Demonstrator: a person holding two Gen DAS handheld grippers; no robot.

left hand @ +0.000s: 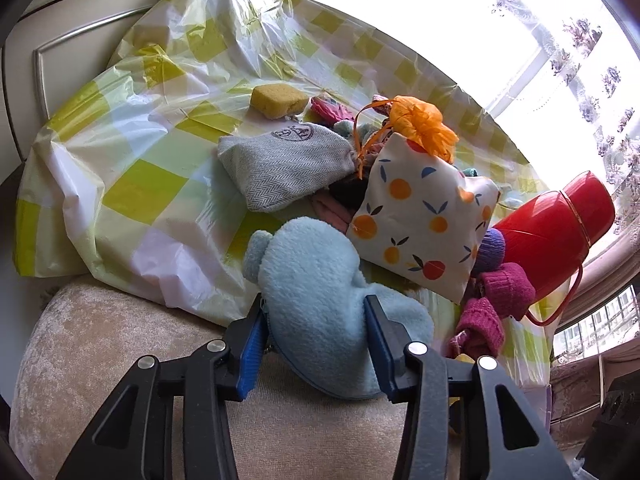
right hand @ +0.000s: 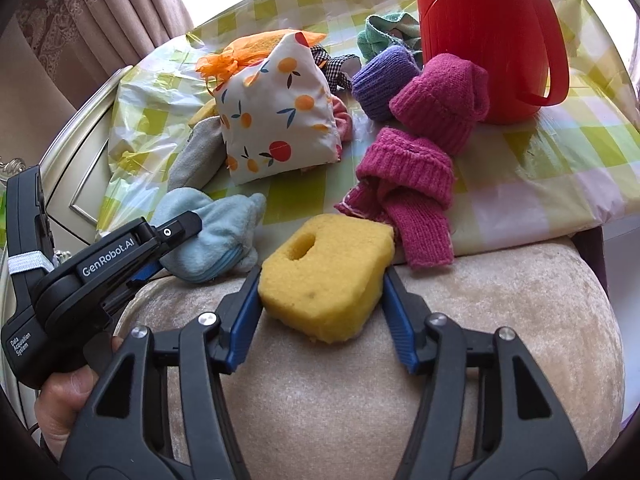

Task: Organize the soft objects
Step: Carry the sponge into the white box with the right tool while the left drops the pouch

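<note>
**A:** Where does the yellow foam sponge with a hole through it (right hand: 326, 276) sit at this instant?

**B:** Straight ahead of the right gripper (right hand: 322, 276), between its blue pads, which press both ends; its long axis runs across, from one finger to the other. It rests on the beige velvet cushion (right hand: 500, 300), at the near edge of the checked yellow plastic cover (right hand: 560, 168).

**A:** And the other hand?

**B:** The left gripper (left hand: 316, 320) is closed about halfway on a pale blue fleece pouch with a zip (left hand: 320, 288), its length pointing away from the fingers toward the pile.

**A:** Which is nearer the heap?

**B:** About level, I judge; both tilt downward over the cushion. The pink knitted socks (right hand: 404, 184) lie just beyond the sponge, the orange-print fabric bag (right hand: 276, 116) farther off.
</note>
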